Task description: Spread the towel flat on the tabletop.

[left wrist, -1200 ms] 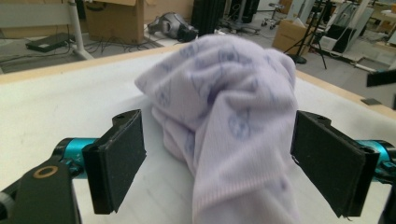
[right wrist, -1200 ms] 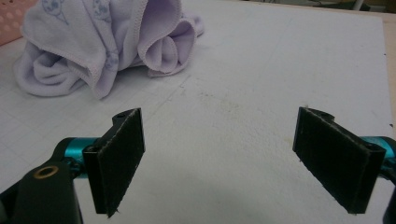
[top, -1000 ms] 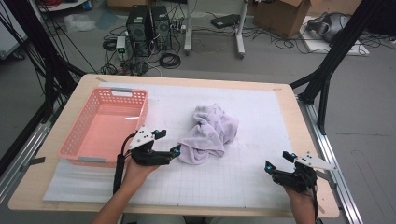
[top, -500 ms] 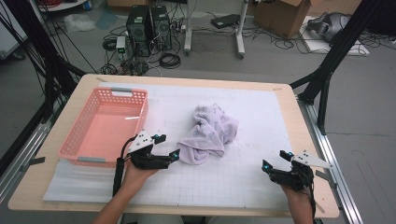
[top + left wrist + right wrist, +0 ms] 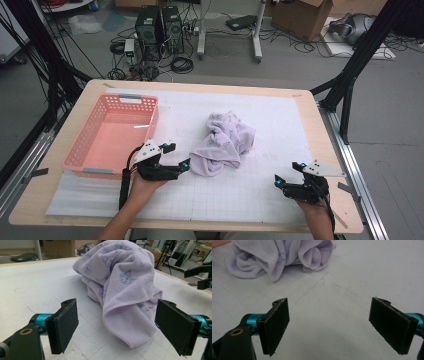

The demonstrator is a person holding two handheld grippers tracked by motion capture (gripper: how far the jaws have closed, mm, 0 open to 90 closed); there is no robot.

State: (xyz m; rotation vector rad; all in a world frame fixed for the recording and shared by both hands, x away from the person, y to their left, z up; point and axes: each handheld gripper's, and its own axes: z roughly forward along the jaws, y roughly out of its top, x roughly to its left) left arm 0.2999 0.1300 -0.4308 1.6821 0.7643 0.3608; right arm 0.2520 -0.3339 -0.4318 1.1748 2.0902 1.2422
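The towel (image 5: 223,145) lies crumpled mid-table beside the basket (image 5: 112,137). With our left gripper (image 5: 116,326) spread wide, we slide low and pinch its near hem; our right gripper (image 5: 329,323) waits agape.

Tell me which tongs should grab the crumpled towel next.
Left. The left tongs stand open right at the near hem of the crumpled lilac printed towel, which lies between their jaws in the left gripper view. The right tongs, also open, sit farther off over bare white mat.

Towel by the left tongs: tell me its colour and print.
Pale lilac towel with small darker cartoon faces; clearest in the left gripper view.
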